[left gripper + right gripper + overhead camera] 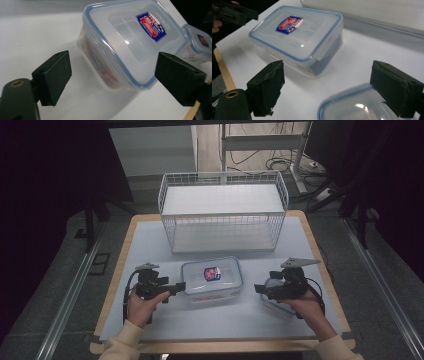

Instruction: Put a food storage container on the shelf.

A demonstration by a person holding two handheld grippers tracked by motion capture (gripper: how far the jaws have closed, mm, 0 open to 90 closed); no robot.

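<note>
A large clear box [211,279] with a blue-rimmed lid and a red-and-blue label lies at the middle of the white mat. My left gripper [179,285] is at its left end and stands open; in the left gripper view the box [130,45] lies just ahead of the open gripper [115,68], not touched. My right gripper [258,288] hovers open to the right of the box, above a smaller clear box [274,301]. In the right gripper view the small box [352,106] sits low between the open gripper [328,78] jaws, with the large box [297,32] beyond.
A white wire basket [222,210] with a white shelf stands at the back of the table [320,265]. The small box [197,41] lies past the large one in the left gripper view. Bare mat lies along the front edge.
</note>
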